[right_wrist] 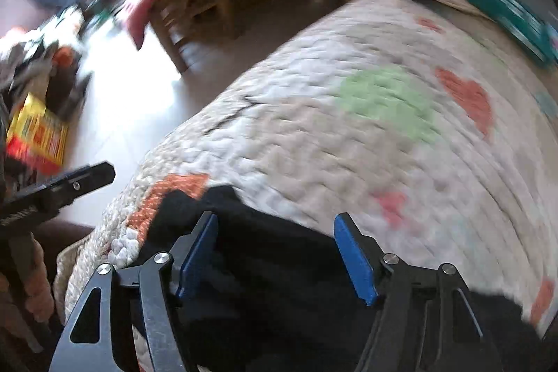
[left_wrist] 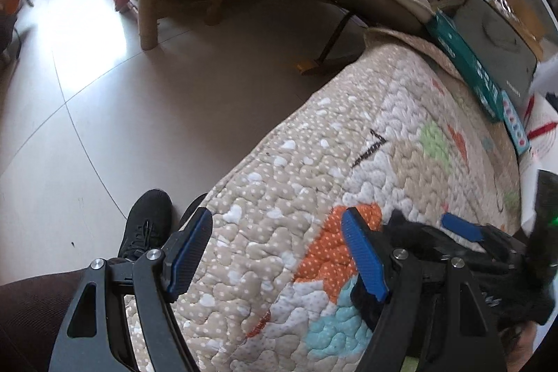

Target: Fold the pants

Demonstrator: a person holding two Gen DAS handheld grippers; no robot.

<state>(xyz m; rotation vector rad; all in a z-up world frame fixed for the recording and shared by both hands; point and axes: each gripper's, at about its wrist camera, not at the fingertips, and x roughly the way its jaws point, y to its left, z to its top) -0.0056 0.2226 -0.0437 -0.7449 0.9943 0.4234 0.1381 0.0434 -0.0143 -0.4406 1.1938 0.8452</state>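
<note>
- Quilt [right_wrist: 348, 135]: bare across its middle, open to pass.
- Teal box [left_wrist: 467, 65]: lines far edge.
- Pants [right_wrist: 265, 267]: heaped at near edge.

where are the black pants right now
The black pants lie at the near edge of the quilt, under the open right gripper; the left wrist view shows them at lower right.

Patchwork quilt [left_wrist: 314, 197], perhaps teal box [left_wrist: 464, 58]
</note>
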